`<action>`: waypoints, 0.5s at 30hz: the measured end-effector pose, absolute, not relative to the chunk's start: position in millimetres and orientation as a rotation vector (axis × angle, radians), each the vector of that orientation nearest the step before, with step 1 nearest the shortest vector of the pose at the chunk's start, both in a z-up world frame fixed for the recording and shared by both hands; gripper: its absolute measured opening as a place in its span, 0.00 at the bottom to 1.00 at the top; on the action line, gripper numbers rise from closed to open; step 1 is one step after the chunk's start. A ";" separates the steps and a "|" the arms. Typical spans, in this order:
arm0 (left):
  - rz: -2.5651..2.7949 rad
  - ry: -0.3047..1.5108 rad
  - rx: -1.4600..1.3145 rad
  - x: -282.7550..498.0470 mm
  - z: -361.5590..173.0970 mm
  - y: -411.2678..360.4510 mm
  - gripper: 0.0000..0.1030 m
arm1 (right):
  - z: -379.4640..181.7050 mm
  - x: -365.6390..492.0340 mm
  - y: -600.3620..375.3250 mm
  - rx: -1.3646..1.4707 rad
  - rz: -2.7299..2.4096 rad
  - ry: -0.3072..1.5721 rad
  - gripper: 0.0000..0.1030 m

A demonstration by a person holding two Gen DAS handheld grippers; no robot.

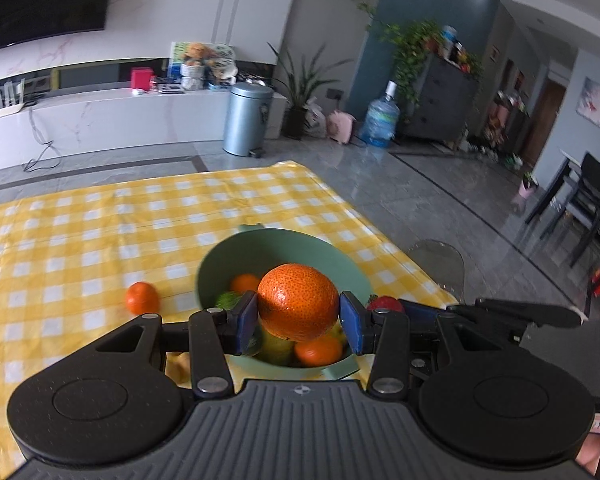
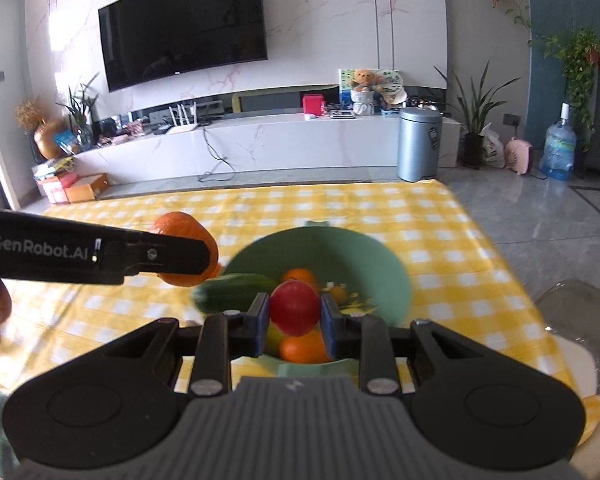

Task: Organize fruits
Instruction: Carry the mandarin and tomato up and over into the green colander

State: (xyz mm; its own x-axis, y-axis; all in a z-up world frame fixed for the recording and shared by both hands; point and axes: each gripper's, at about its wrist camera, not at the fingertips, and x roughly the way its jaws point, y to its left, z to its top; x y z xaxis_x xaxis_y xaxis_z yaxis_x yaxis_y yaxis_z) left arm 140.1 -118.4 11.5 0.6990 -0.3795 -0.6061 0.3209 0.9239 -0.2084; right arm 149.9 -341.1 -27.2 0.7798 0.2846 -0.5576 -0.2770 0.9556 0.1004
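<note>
Over the green bowl [image 1: 284, 248], through the left wrist camera: left gripper [image 1: 299, 316] clamped on a large orange [image 1: 298, 306], blue pads pressing either flank at its widest part, probably so the round skin cannot roll out. Held clear of the rim and above the fruit below, which suggests carrying rather than resting. Down inside the bowl: a second orange [image 1: 319, 350], something yellow, a bit of green, a smaller orange at the back. Left on the yellow checked cloth [image 1: 80, 240], just beside the bowl's outer wall: one small orange [image 1: 142, 298], not yet sorted. Off to the right, a red fruit [image 1: 384, 303] peeking past the pad, with the other tool behind it.

Across to the right wrist camera: right gripper [image 2: 295, 314] closed tight on a small red fruit [image 2: 295, 308], hard to name for certain, pads narrow because the thing is small. Hanging above the same bowl [image 2: 380, 256], over an orange [image 2: 302, 348] at the bottom. A cucumber [image 2: 236, 292] lying across the near left rim, too long to sit inside. At left, the other tool's black arm crossing the view with its orange [image 2: 184, 232] poking out above and below. Both loads lifted at once, so judged as mid-transfer; whether out of or into the bowl, impossible to tell.
</note>
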 end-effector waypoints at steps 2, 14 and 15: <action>-0.405 0.714 -0.073 149.1 8.3 -128.6 0.49 | -28.9 157.2 -348.1 0.000 0.292 0.612 0.23; -0.462 0.861 0.018 201.2 -25.1 -164.8 0.49 | -47.6 201.2 -374.2 -0.054 0.269 0.685 0.23; -0.464 0.870 0.023 204.3 -27.2 -165.3 0.48 | -48.7 204.3 -373.8 -0.058 0.272 0.690 0.23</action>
State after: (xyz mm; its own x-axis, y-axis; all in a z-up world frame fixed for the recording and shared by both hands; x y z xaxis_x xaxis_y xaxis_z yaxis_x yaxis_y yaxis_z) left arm 204.3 -165.3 -27.2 0.5519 -0.3831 -0.7407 0.4017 0.9005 -0.1665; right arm 204.3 -373.8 -48.7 0.7377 0.2280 -0.6355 -0.2665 0.9632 0.0362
